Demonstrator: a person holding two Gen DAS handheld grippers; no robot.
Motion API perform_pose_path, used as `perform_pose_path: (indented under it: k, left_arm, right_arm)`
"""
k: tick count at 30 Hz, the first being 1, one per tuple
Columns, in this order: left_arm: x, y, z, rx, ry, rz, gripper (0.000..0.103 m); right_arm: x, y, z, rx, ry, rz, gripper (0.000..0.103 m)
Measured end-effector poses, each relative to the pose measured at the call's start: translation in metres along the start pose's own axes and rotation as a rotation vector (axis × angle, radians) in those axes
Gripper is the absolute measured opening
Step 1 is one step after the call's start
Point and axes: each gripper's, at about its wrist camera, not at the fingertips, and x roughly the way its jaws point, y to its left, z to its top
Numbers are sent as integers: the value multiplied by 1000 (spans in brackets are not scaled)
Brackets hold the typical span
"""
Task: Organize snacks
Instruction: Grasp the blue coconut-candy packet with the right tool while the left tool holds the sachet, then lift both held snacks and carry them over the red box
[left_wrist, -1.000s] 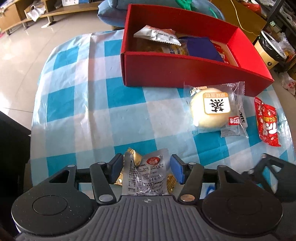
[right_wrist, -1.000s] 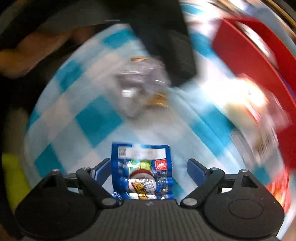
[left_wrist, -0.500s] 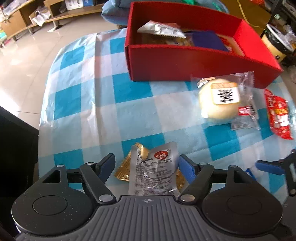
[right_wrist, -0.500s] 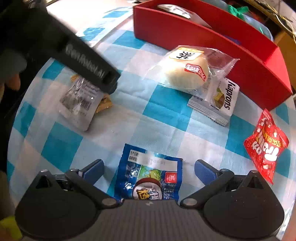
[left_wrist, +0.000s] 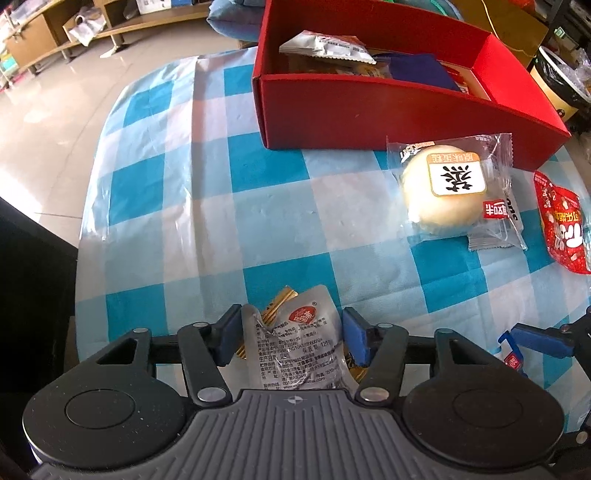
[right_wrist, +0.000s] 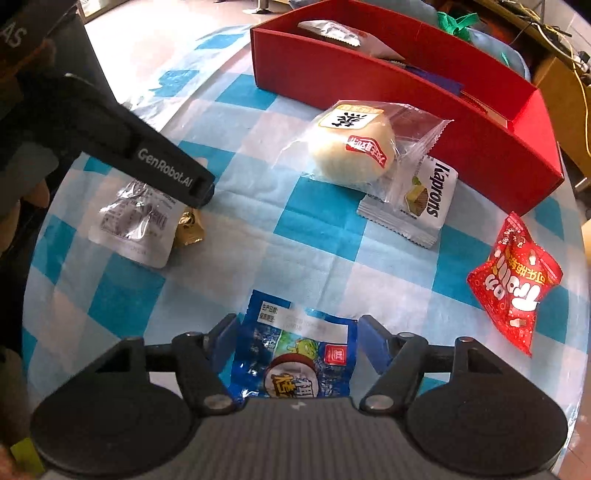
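My left gripper is open with its blue fingers on either side of a silver snack packet that lies on a gold candy. My right gripper is open around a blue snack packet lying on the checked cloth. The red box stands at the far side and holds several snacks. A wrapped bun lies in front of it on a Kaprons wafer pack. A red candy bag lies to the right.
The blue-and-white checked tablecloth covers a small table; its left edge drops to a tiled floor. The left gripper's arm crosses the upper left of the right wrist view. Boxes and clutter stand beyond the red box.
Both grippers have drawn back and steadied, each now framing its own packet. The left gripper's fingers have spread a little wider around the silver packet. The snacks have not moved.
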Motion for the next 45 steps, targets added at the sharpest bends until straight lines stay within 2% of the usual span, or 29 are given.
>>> perform_pose_path:
  k: [6, 7, 10, 13, 15, 17, 20, 25, 27, 30, 32, 34, 38, 45]
  left_arm:
    - [-4, -4, -1, 12, -24, 1, 64]
    - [-6, -4, -1, 10, -27, -2, 64]
    - [-9, -1, 1, 1, -39, -10, 64]
    - [-6, 0, 2, -4, -31, -7, 64]
    - [-4, 1, 2, -8, -21, -14, 65]
    - [-4, 2, 2, -18, -18, -23, 65]
    - [-4, 1, 2, -12, -17, -25, 68]
    - [0, 2, -1, -8, -4, -10, 77]
    - [1, 6, 0, -19, 0, -13, 78]
    - [5, 7, -2, -24, 20, -23, 79]
    - [4, 3, -3, -14, 14, -9, 77]
    - [1, 1, -3, -11, 5, -9, 64]
    - [-5, 2, -2, -27, -8, -13, 63]
    - [-23, 1, 4, -40, -62, -48, 63]
  right_arm:
    - [-9, -4, 3, 36, -29, 16, 60]
    - [-15, -10, 1, 43, -33, 21, 47]
    - [-16, -19, 4, 69, -30, 22, 44]
    - [-12, -27, 5, 97, -7, 44, 48]
    - [-12, -32, 6, 120, -8, 79, 56]
    - [-10, -37, 7, 148, 0, 120, 73]
    - [-9, -32, 7, 134, 11, 113, 80]
    - [-8, -17, -1, 48, 32, 17, 80]
    - [-5, -20, -7, 55, 51, 16, 80]
    - [-6, -16, -11, 28, 35, -6, 78]
    - [-8, -14, -11, 29, 30, -5, 69]
    - [-11, -18, -9, 47, 23, 8, 68]
    - [-17, -26, -8, 70, 12, 6, 68]
    - [-39, -38, -2, 132, -59, 23, 68]
